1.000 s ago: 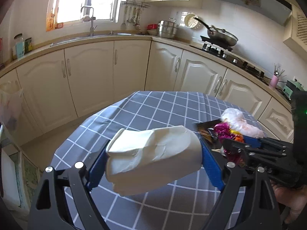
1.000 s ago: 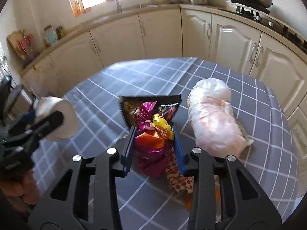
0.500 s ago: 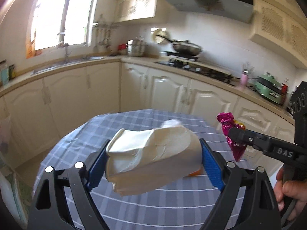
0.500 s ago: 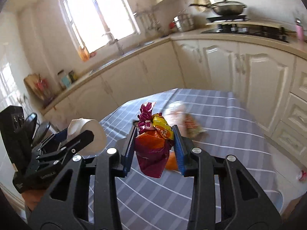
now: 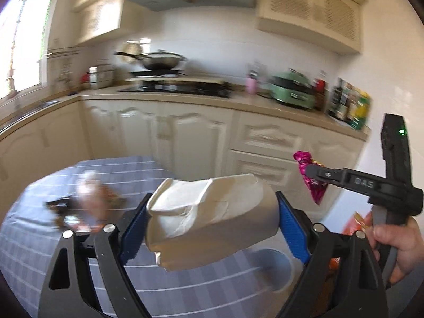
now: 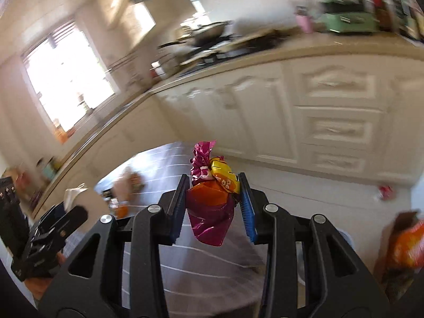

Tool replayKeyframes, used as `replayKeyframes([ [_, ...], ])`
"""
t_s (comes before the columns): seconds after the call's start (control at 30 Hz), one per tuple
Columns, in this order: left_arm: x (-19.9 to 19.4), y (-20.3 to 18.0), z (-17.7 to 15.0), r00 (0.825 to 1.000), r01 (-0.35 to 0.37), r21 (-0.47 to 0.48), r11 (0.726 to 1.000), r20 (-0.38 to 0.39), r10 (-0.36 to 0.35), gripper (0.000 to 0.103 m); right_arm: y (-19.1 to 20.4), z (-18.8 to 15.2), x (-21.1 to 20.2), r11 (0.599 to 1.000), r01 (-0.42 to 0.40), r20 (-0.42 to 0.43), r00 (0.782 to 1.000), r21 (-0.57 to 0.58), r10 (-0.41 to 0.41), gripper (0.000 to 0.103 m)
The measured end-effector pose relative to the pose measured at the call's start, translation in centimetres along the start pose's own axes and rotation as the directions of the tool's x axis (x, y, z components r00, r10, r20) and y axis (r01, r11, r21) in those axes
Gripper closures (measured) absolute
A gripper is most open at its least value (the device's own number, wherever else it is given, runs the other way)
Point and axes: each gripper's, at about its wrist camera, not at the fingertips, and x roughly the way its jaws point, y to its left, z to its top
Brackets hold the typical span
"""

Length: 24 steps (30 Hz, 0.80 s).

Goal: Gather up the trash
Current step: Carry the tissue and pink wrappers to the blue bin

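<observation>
Now | left hand-held gripper (image 5: 212, 212) grasps paper roll (image 5: 212, 217) | right hand-held gripper (image 6: 213, 204) grasps wrappers (image 6: 210, 201)

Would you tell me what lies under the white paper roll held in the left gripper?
Under the paper roll, gripped by the left gripper, is the checked tablecloth; the patch directly behind it is hidden.

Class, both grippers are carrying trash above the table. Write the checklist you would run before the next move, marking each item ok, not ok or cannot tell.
1. Left gripper closed on the crumpled white paper: ok.
2. Right gripper closed on the bunch of wrappers: ok.
3. Both loads lifted off the checked tablecloth: ok.
4. Trash bin located: cannot tell; none is clearly in view.
5. Table cleared: not ok; blurred trash is lying on it.
6. The two grippers apart from each other: ok.
</observation>
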Motion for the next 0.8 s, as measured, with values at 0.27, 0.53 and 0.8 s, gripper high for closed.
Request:
replayKeyframes([
  [0.27,6.5,-10.6,-2.8,0.984,0.149,0.082,0.985,-0.107,-0.139,0.017,-11.3,-3.0,-0.7,0.981,0.123,-0.064,0.991,0.149,-0.115,0.067],
  [0.53,15.0,-16.0,-6.7,0.935,0.225,0.035,0.974,-0.290,-0.206,0.017,-19.1,-7.0,2.2,0.943,0.173,-0.176,0.976,0.285,-0.126,0.066],
  [0.8,22.7,-17.9,-9.7,0.862,0.247,-0.101,0.964,-0.431,-0.266,0.017,-24.3,-9.5,6.2,0.898,0.214,-0.255,0.959,0.384,-0.120,0.066],
])
